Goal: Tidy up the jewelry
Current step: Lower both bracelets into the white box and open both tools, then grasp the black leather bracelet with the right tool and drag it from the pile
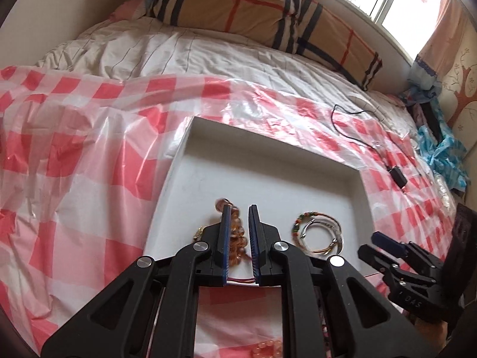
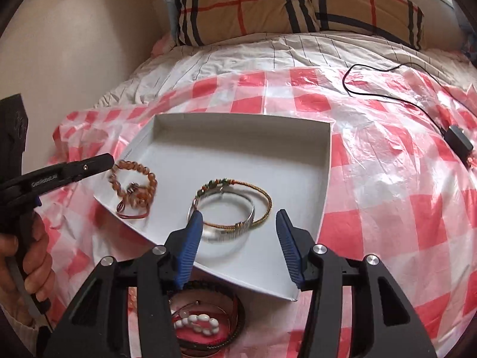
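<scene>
Nearest the white tray (image 2: 323, 161), just before its front edge on the bed's red-checked sheet (image 2: 387, 208), lie white beads (image 2: 196, 325) inside dark bangles (image 2: 235, 328). The right gripper (image 2: 238, 220) stands over the tray's front with jaws parted and empty, above the silver bangle (image 2: 250, 217) and braided bracelet (image 2: 265, 197) lying inside. At the tray's left edge, the left gripper (image 1: 241, 217) is nearly closed; amber beads (image 1: 237, 238) show between its pads, and whether it grips them cannot be told. Beyond the tray sits a plaid pillow (image 2: 253, 3).
</scene>
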A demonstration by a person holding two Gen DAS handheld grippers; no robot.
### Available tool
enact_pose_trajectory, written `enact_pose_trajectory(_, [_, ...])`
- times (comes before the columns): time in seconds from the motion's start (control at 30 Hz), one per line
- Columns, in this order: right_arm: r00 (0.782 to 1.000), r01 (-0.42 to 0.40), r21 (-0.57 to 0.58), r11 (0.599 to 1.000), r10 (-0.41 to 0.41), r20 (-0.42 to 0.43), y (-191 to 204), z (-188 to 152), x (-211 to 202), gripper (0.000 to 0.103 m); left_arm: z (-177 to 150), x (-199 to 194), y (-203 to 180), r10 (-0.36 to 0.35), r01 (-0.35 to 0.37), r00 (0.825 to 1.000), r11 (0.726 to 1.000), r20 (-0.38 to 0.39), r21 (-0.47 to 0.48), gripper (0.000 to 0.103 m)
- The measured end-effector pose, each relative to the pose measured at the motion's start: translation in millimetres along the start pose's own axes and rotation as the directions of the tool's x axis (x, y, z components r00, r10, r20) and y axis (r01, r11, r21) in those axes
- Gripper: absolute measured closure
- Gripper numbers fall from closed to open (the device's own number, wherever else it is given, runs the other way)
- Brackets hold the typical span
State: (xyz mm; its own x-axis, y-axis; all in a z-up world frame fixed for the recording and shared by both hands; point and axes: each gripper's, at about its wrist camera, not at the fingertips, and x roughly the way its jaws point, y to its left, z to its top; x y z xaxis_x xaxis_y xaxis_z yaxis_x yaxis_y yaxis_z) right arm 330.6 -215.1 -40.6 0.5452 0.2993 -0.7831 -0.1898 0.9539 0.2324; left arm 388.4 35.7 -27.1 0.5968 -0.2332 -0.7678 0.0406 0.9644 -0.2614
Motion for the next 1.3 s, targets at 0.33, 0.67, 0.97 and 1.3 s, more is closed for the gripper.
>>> enact_pose_trajectory(0.33, [0.996,0.076,-0.060,0.995,-0.079,-0.050,-16,-19,11,0.053,-39,16,-3,0.096,-0.079,0.975,0.992,-0.198,0.096,0.092])
enact_pose_trajectory(0.67, [0.998,-0.055,-0.029,0.998,0.056,0.037,-5,-61,-60,0.052,-74,-53,-18,0.106,-0.105,0.994,0.986,-0.002,0.129,0.071])
enact_pose_trajectory(0.97, [0.991,-0.098,0.056,0.994,0.103,-0.090,-6,-75,-29,0.073,-113,-64,-45,-0.039,0.055,0.996,0.977,-0.081,0.206,0.069])
enact_pose_trajectory(1.3, [0.979,-0.106,0.112,0.988,0.124,-0.164,-10,-80,-1,0.074,-161,-55,-91,-0.090,0.162,0.975,0.916,-0.204,0.368,0.065])
